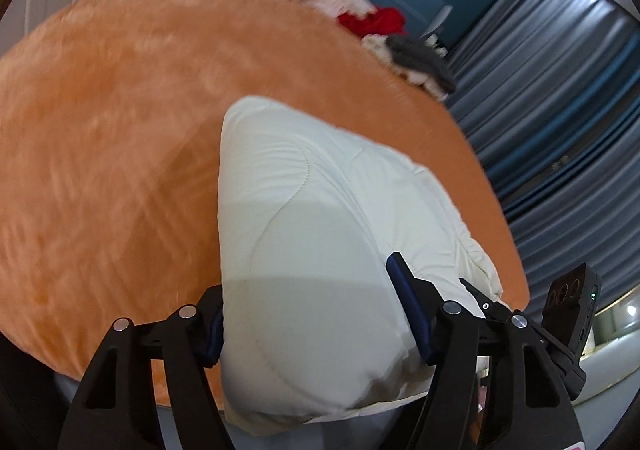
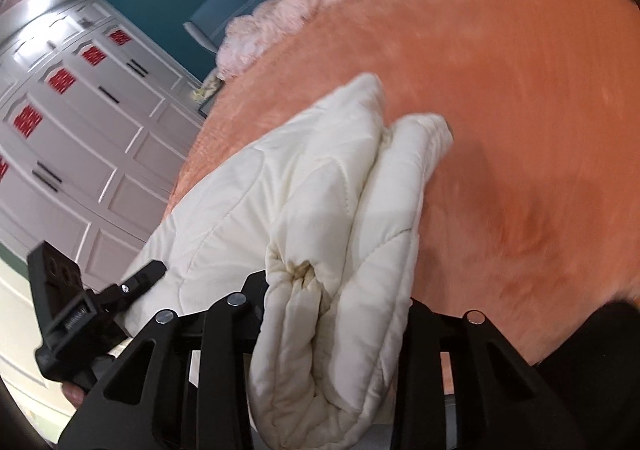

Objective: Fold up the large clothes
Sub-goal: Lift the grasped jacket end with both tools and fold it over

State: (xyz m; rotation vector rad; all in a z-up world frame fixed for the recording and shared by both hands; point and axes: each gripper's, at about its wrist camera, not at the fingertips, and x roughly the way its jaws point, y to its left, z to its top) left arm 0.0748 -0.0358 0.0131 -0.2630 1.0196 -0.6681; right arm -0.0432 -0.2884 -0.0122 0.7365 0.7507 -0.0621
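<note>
The left tongs (image 1: 316, 314) clamp a thick fold of the white quilt (image 1: 320, 202), pads pressed into both sides, and the right tongs (image 2: 336, 314) pinch its bunched, layered edge (image 2: 332, 290). The quilt (cream, stitched in wavy lines) is folded and stretches from both tongs out onto the orange bed (image 1: 120, 130). Red and grey clothes (image 1: 374, 20) lie at the bed's far edge, well apart from it.

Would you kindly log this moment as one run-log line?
left tool: shut on white quilted garment | right tool: shut on same garment, bunched | surface: orange plush blanket | fold: unfinished
</note>
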